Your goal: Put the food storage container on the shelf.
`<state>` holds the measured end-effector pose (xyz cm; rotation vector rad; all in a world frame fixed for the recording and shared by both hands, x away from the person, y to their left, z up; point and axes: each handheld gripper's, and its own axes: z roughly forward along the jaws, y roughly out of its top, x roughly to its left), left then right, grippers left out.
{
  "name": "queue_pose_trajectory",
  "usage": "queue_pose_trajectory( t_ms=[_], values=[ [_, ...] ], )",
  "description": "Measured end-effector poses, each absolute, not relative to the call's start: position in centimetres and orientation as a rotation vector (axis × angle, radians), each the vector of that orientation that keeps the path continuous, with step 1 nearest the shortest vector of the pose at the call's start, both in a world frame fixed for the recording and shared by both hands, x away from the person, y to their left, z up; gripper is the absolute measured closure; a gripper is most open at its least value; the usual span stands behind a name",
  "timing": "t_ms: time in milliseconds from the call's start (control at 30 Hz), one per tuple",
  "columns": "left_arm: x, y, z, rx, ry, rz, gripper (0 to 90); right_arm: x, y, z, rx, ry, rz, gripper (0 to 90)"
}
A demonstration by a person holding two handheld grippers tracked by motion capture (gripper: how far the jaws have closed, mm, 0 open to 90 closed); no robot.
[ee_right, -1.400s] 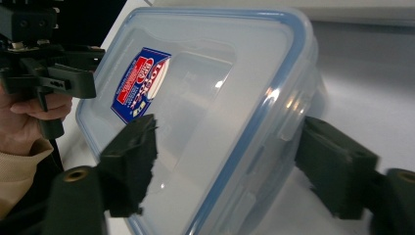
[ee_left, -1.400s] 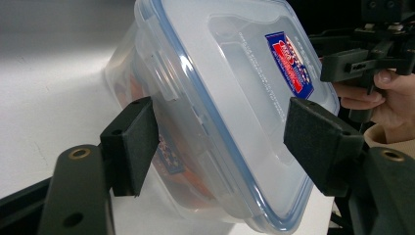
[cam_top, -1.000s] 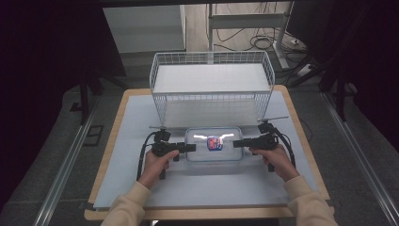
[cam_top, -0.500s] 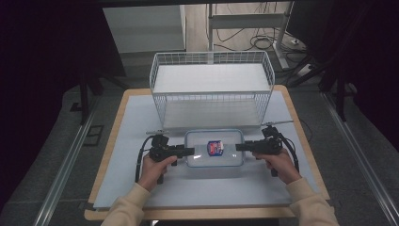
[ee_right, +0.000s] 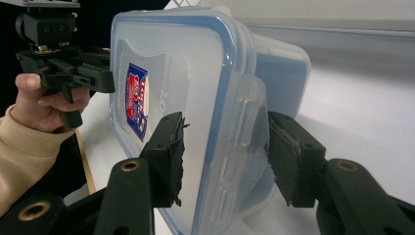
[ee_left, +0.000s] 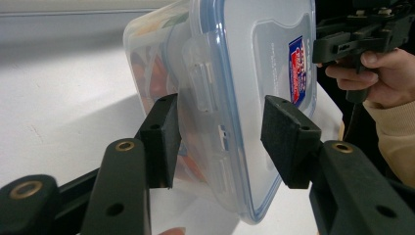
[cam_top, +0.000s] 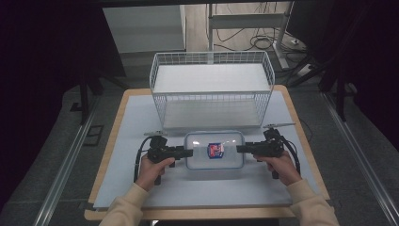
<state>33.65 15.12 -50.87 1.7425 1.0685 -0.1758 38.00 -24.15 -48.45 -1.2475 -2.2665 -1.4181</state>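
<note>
A clear plastic food box [cam_top: 214,160] with a blue-sealed lid and a red and blue sticker lies flat on the pale mat, close to the person. My left gripper [cam_top: 190,152] points at its left end and my right gripper [cam_top: 238,149] at its right end. In the left gripper view the left gripper [ee_left: 220,103] stands open, its jaws straddling the box [ee_left: 254,58] at the side latch, with a gap on the lid side. In the right gripper view the right gripper [ee_right: 225,120] likewise straddles the latch end of the box [ee_right: 171,58], open.
A white wire basket [cam_top: 211,101] with a shelf stands just behind the box, at the back of the mat [cam_top: 136,122]. The wooden table edge [cam_top: 108,141] frames the mat. Dark floor and metal rails lie on both sides.
The box has settled a little nearer the person. Both grippers have stayed at its two ends, the right one drawn back slightly.
</note>
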Motion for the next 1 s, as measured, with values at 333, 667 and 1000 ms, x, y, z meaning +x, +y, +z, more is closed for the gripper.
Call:
queue_pose_trajectory(
  t_ms=[333, 667, 1000],
  values=[
    [33.0, 14.8, -50.7, 1.725, 1.101, -0.157, 50.2, 37.7, -24.1, -48.4, -1.295, -2.228, -1.43, 50.2],
    [32.8, 14.8, -50.4, 1.708, 1.111, -0.153, 51.2, 37.4, -24.1, -48.1, -1.307, -2.223, -1.444, 50.2],
    [32.5, 14.9, -48.9, 1.701, 1.085, -0.12, 51.3, 36.9, -24.0, -46.7, -1.28, -2.249, -1.496, 50.2]
  ],
)
